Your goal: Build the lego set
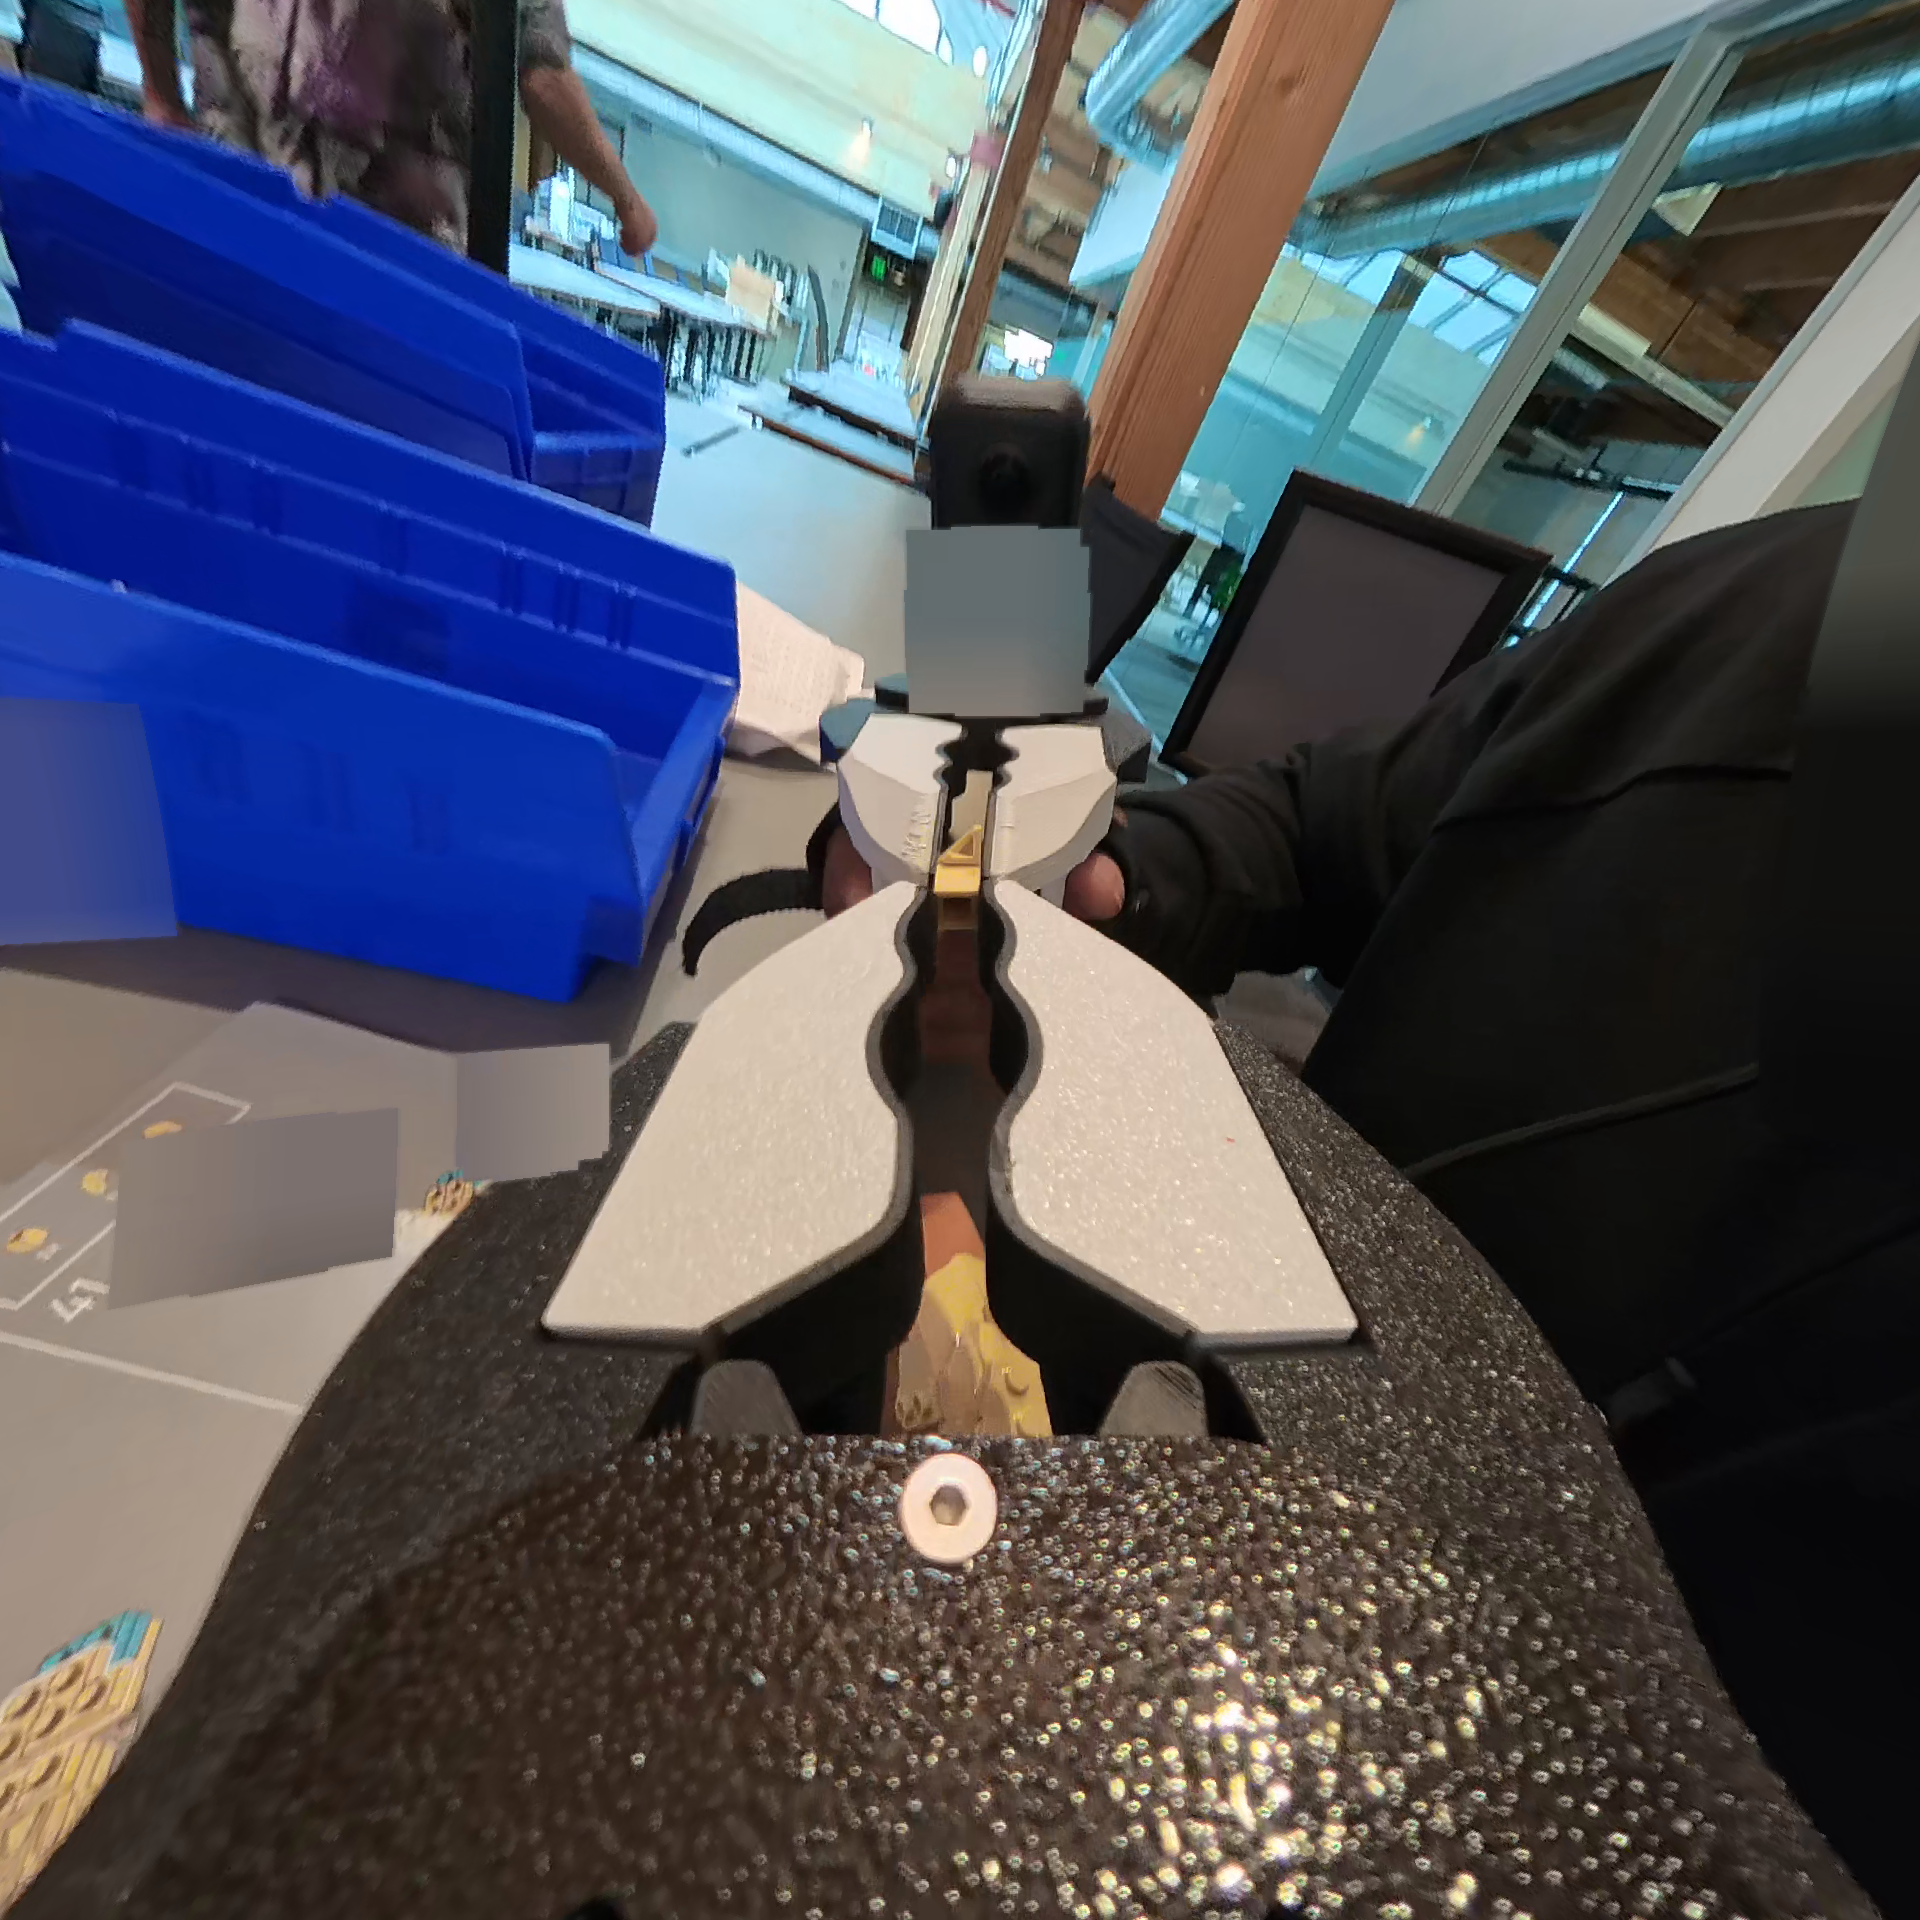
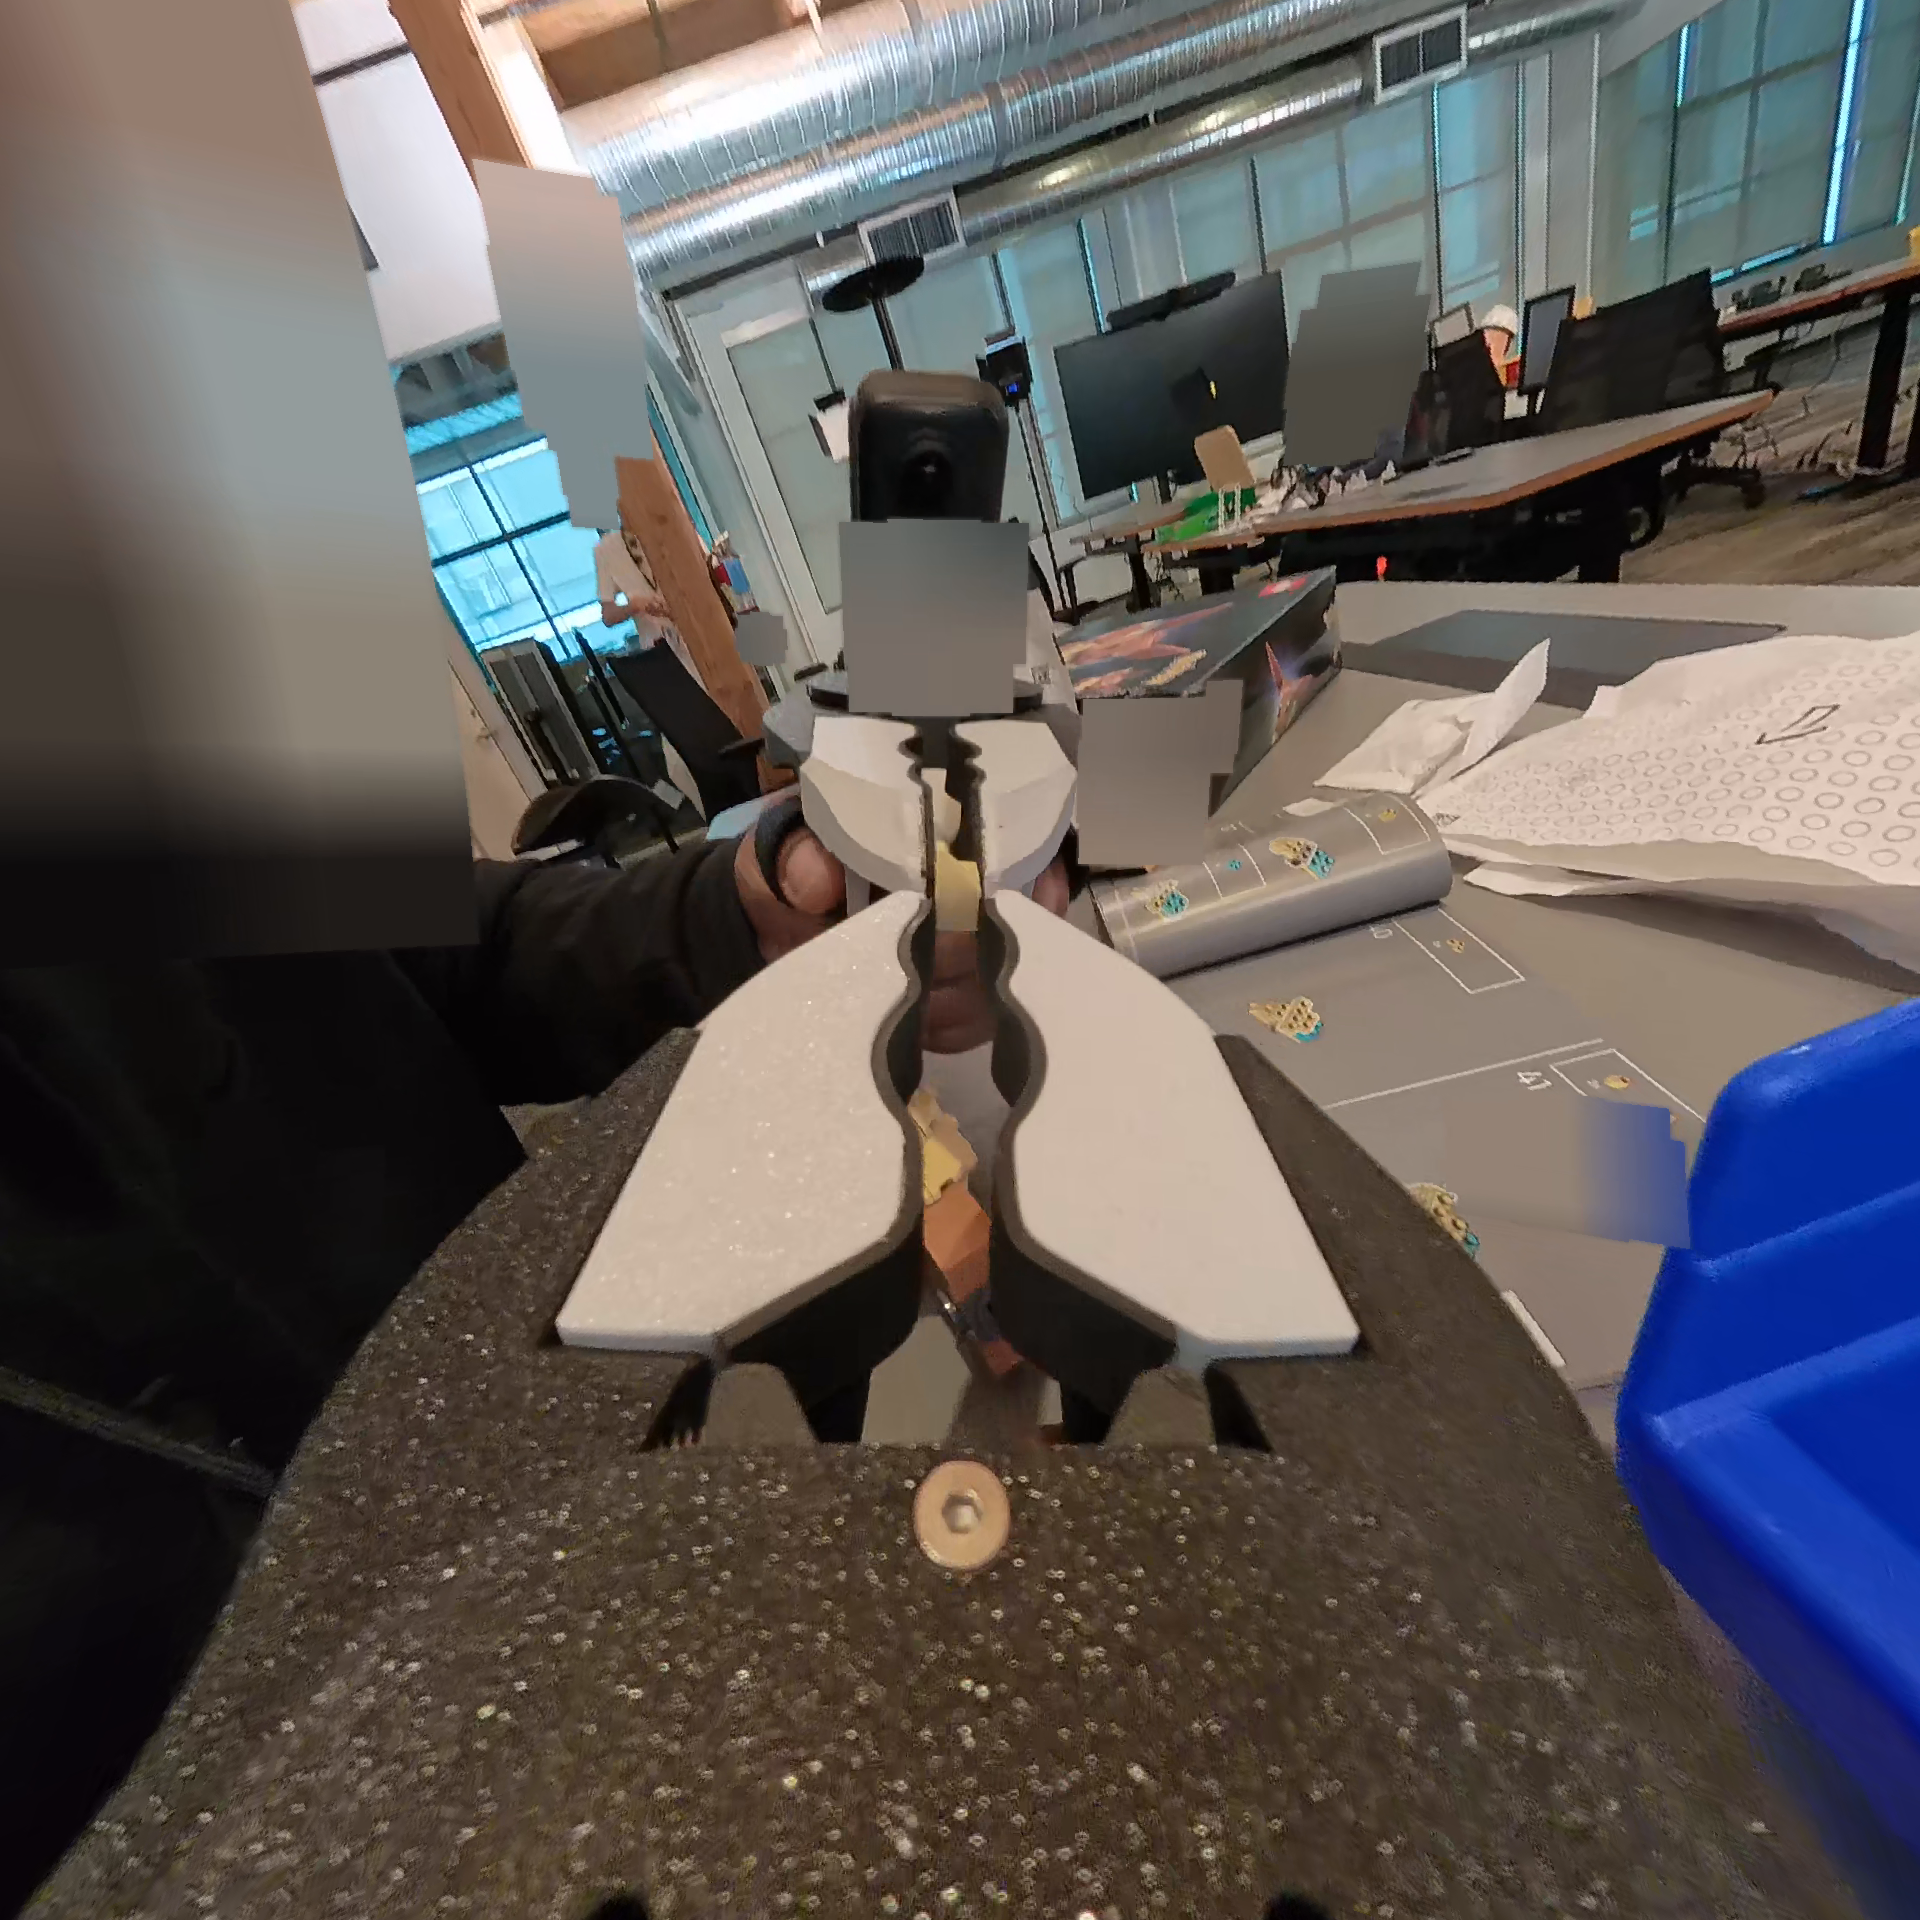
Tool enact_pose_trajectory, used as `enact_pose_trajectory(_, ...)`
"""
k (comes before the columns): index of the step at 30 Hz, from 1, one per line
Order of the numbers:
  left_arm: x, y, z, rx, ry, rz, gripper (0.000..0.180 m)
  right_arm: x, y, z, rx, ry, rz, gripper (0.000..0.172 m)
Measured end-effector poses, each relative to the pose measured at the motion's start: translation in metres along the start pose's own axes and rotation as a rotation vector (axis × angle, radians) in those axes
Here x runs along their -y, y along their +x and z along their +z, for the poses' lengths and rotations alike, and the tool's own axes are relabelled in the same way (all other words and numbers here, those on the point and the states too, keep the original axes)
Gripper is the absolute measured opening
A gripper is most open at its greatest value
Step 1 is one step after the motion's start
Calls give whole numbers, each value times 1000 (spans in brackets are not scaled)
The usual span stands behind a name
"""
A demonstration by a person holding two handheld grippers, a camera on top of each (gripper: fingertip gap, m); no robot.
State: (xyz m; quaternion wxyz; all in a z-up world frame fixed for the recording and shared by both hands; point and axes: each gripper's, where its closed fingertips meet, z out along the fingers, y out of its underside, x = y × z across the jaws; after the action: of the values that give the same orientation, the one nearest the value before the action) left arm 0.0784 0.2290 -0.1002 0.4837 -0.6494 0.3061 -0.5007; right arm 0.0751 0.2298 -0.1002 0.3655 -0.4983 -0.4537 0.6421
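Hand-held grippers (image 1: 954, 902) tip-to-tip on tan piece (image 1: 955, 883)

1. Blue plastic bins (image 1: 343, 582) fill the left wrist view's upper left; another blue bin (image 2: 1787, 1351) sits at the right wrist view's lower right.
2. A grey printed sheet (image 2: 1455, 997), its far end curled, lies right of centre.
3. White crumpled paper (image 2: 1683, 769) lies at the upper right.
4. A dark printed box (image 2: 1226, 644) stands behind it.

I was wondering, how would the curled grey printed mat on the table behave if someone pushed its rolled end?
The mat looks thin and floppy. Its rolled end would probably roll or uncurl rather than slide. It seems light, so a push might shift it across the table.
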Motion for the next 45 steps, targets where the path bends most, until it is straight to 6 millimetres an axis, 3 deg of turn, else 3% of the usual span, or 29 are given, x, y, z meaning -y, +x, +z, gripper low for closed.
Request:
enact_pose_trajectory(15, -29, -1, 0, -10, -221, -19, 7, -30, 0, -2, 4, -276, -11, 7)
enact_pose_trajectory(32, -54, -4, 1, 23, -383, 35, 7, -53, 3, -6, -36, -465, -54, 7)
enact_pose_trajectory(45, -35, -3, 1, -29, -221, -43, 7, -35, 2, -3, -25, -322, -2, 9)
